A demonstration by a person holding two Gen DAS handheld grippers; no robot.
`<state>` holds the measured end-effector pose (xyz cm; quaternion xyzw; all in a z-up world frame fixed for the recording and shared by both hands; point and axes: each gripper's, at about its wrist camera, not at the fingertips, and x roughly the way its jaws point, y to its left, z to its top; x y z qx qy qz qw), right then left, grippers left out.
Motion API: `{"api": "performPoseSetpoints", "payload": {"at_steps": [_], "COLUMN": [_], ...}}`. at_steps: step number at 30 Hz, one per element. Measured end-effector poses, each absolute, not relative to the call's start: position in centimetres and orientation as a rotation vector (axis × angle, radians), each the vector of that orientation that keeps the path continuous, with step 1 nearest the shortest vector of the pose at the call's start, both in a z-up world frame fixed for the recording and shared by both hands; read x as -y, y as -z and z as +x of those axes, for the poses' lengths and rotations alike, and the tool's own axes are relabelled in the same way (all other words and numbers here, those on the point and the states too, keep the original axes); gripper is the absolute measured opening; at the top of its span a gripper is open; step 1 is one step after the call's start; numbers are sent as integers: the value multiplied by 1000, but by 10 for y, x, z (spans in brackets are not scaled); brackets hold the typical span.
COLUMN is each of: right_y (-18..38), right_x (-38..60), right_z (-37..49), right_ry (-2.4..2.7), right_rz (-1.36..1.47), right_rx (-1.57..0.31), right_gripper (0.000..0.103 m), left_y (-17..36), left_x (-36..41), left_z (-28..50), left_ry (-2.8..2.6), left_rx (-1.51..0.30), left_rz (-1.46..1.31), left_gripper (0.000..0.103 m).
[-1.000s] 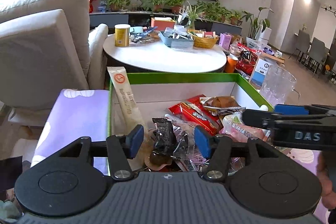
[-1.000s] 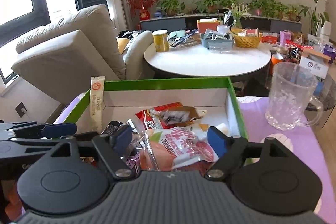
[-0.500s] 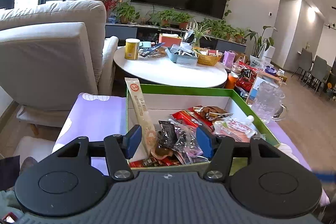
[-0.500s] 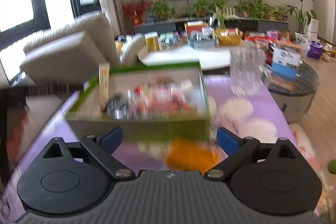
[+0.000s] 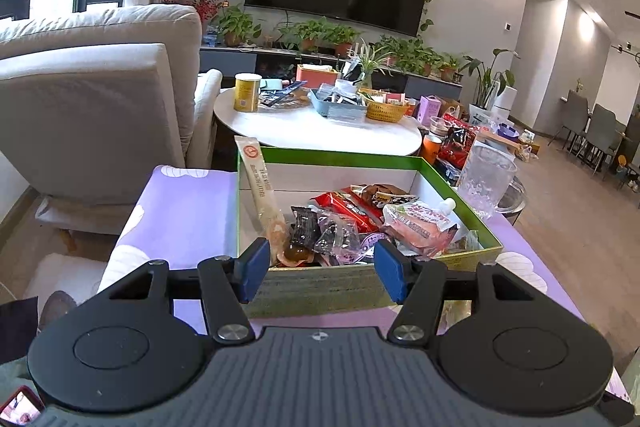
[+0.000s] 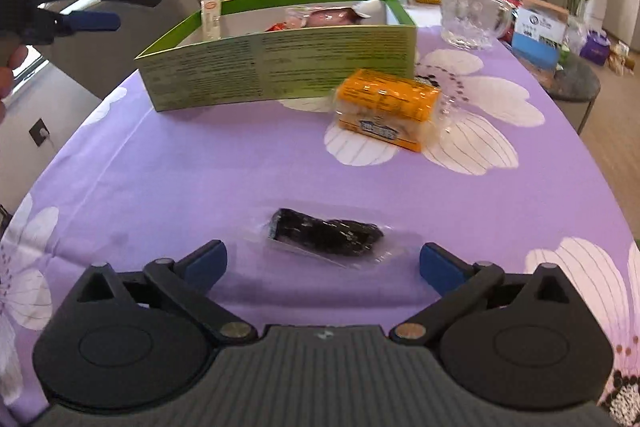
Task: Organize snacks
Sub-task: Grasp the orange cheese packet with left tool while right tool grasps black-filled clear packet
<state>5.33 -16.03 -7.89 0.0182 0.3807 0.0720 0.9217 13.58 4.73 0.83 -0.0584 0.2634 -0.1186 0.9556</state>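
Note:
A green-rimmed box holds several snack packets, among them a pink spouted pouch and a long stick pack. My left gripper is open and empty, just in front of the box's near wall. In the right wrist view the box stands at the back of the purple cloth. An orange packet lies beside it. A dark snack in clear wrap lies just ahead of my open, empty right gripper. The left gripper shows at the upper left.
A glass mug stands to the right of the box. A flowered purple cloth covers the table. A grey sofa is on the left. A round white table with snacks and baskets stands behind the box.
Both grippers pulled back from over the box. The right one dropped low to the cloth, in front of the dark wrapped snack. The pink pouch it hovered over lies in the box.

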Motion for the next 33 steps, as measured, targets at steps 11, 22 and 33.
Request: {"api": "performPoseSetpoints", "payload": {"at_steps": [11,22,33], "right_y": [86,61,59], "right_x": [155,199,277], "right_z": [51,36,45], "right_ry": [-145,-79,195], "right_rz": [-35,1,8], "right_rx": [-735,-653,-614], "right_gripper": [52,52,52], "left_y": [-6,10,37], "left_x": [-45,42,120], "left_z": [134,138,155], "left_ry": [236,523,572], "left_rx": [-553,-623,-701], "left_rz": [-134,-75,5], "left_gripper": [55,60,63]}}
